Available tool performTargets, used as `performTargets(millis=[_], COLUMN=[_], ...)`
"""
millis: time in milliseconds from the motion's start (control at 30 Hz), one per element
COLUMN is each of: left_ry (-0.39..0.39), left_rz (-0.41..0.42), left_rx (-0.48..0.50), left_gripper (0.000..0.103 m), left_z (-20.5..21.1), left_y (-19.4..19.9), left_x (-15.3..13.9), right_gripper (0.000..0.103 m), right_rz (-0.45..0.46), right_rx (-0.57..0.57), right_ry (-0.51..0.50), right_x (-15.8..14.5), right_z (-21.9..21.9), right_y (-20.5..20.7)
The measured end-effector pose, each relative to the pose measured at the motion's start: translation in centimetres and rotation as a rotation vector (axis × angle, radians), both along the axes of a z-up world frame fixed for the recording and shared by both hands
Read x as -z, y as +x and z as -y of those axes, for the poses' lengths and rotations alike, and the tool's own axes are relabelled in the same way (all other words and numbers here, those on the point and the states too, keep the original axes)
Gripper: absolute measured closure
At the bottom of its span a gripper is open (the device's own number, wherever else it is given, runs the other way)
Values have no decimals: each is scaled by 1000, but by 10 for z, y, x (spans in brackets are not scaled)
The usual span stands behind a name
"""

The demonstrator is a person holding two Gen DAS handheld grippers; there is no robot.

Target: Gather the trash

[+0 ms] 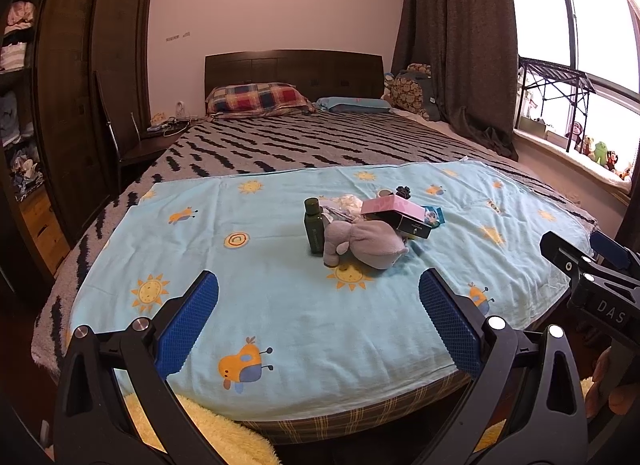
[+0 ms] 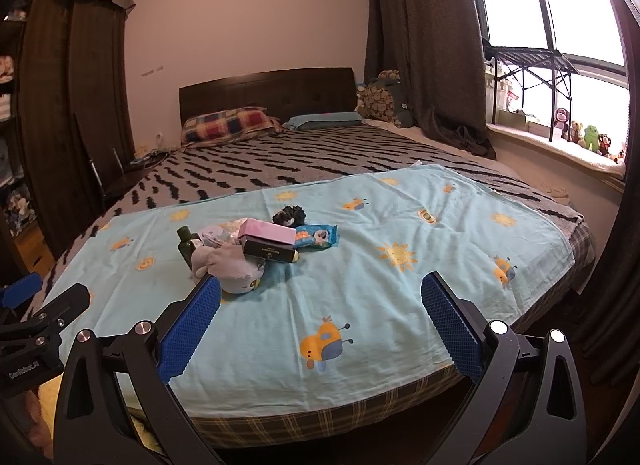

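Note:
A small heap lies on the light blue sheet (image 1: 280, 305) at the foot of the bed. It holds a dark green bottle (image 1: 313, 225), a grey plush toy (image 1: 366, 243), a pink box (image 1: 394, 207), a black box (image 1: 412, 225), a blue wipes packet (image 2: 316, 236), a black scrunchie (image 2: 289, 215) and white crumpled wrapping (image 1: 347, 201). My left gripper (image 1: 318, 293) is open and empty, short of the heap. My right gripper (image 2: 320, 297) is open and empty; its left finger (image 2: 192, 321) overlaps the plush toy (image 2: 230, 261) in view.
The bed has a striped grey blanket (image 1: 320, 141) and pillows at a dark headboard (image 1: 292, 69). A wardrobe (image 1: 80, 85) and chair stand left. A window sill with toys (image 2: 580, 137) and a curtain are on the right. A yellow fluffy rug (image 1: 224, 437) lies below.

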State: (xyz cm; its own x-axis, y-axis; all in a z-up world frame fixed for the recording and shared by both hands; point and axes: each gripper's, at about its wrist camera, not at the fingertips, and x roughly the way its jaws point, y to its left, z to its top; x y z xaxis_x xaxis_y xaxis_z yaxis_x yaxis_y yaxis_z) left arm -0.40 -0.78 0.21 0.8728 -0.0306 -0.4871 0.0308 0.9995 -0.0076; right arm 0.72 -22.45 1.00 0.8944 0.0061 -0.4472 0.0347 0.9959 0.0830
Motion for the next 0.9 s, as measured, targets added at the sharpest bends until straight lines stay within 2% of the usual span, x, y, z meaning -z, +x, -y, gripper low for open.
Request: performTargets(millis=[900], left_ry=[-8], left_rz=[11], left_rx=[-12], left_gripper=[8], left_z=[-3], left_y=[1], left_x=[1], right_gripper=[3], right_rz=[10], right_rx=[-1], right_ry=[29], right_x=[-1], right_z=[3], right_y=[-2])
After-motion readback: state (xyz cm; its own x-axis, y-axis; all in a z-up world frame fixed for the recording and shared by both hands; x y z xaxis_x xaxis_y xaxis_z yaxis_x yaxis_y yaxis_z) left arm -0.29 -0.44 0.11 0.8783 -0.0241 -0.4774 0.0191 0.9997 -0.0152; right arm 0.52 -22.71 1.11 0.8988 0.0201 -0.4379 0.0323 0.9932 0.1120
